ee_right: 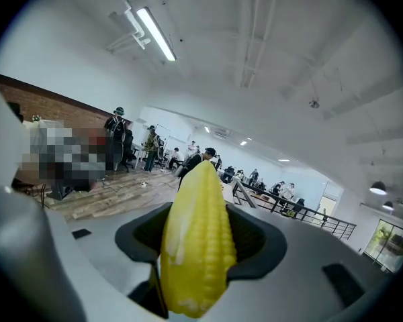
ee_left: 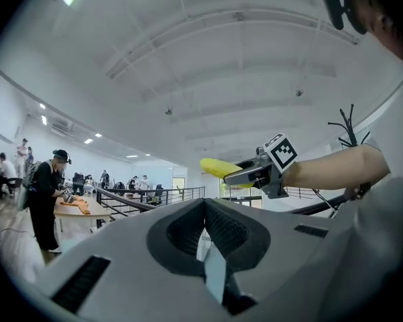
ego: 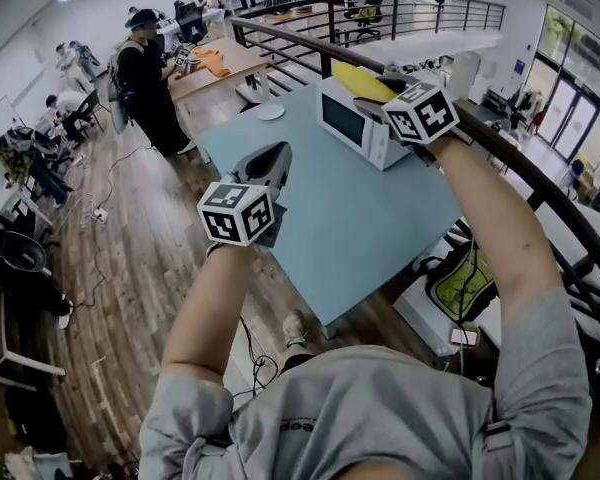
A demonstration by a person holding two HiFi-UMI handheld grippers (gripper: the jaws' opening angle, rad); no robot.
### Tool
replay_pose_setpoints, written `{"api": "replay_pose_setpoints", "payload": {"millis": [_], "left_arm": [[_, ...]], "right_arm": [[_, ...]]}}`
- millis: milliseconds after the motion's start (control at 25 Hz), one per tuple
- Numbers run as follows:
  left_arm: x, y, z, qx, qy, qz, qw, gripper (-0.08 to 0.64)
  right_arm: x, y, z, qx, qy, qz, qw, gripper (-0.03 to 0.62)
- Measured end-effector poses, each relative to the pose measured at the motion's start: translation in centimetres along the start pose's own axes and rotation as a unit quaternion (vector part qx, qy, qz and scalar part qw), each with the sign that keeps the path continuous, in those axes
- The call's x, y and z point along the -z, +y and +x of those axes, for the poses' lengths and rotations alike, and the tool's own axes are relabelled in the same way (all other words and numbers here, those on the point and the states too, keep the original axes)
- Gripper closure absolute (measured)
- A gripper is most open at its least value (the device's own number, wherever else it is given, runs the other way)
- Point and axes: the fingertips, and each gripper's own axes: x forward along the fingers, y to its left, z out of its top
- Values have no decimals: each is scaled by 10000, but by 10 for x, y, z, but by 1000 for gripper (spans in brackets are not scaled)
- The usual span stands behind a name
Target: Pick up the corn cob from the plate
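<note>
You are clamping the corn cob (ee_right: 196,260) in your right gripper (ee_right: 201,213), jaws wide, left gripper (ee_left: 205,210) closed and empty (shirt lettering (ego: 298,425) unreadable).

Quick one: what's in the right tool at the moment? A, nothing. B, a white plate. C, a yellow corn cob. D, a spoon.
C: in the right gripper view the corn cob sits clamped between the jaws of the right tool.

Corn cob (ego: 355,78) half hidden behind right gripper (ego: 388,96). White round thing (ego: 270,112) too small, I can't tell.
</note>
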Motion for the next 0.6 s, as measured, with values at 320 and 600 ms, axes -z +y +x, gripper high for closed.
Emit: {"api": "replay_pose_setpoints", "payload": {"millis": [320, 600], "left_arm": [[23, -68, -84, 138, 216, -114, 9996, 541], [54, -85, -135, 346, 187, -357, 9986, 541]], "right_arm": [[42, 85, -95, -382, -40, 78, 9992, 336], [84, 162, -125, -679, -190, 463, 9964, 336]]}}
